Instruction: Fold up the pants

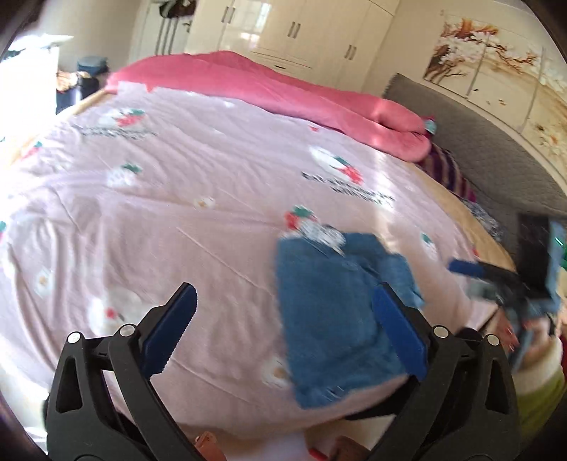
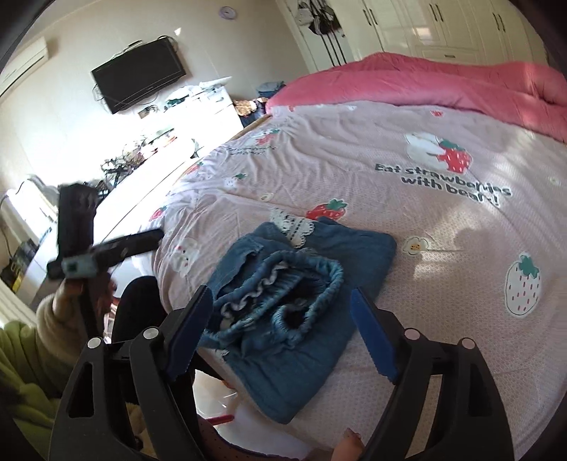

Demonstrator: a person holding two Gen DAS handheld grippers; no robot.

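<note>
Small blue denim pants (image 2: 301,294) lie folded in a bundle on the pink bed cover near the bed's front edge, elastic waistband up, a white lace trim at the far side. They also show in the left wrist view (image 1: 333,319), blurred. My right gripper (image 2: 283,333) is open and empty, hovering just above the waistband. My left gripper (image 1: 283,333) is open and empty, raised over the cover to the left of the pants. The right gripper appears in the left wrist view (image 1: 471,271); the left gripper appears in the right wrist view (image 2: 117,248), off the bed's left side.
The bed cover (image 2: 407,212) has strawberry prints. A rolled pink duvet (image 2: 443,81) lies along the far side. A grey headboard (image 1: 496,159) is on the right. Wardrobes (image 1: 301,32), a wall TV (image 2: 138,79) and a cluttered white desk (image 2: 159,149) surround the bed.
</note>
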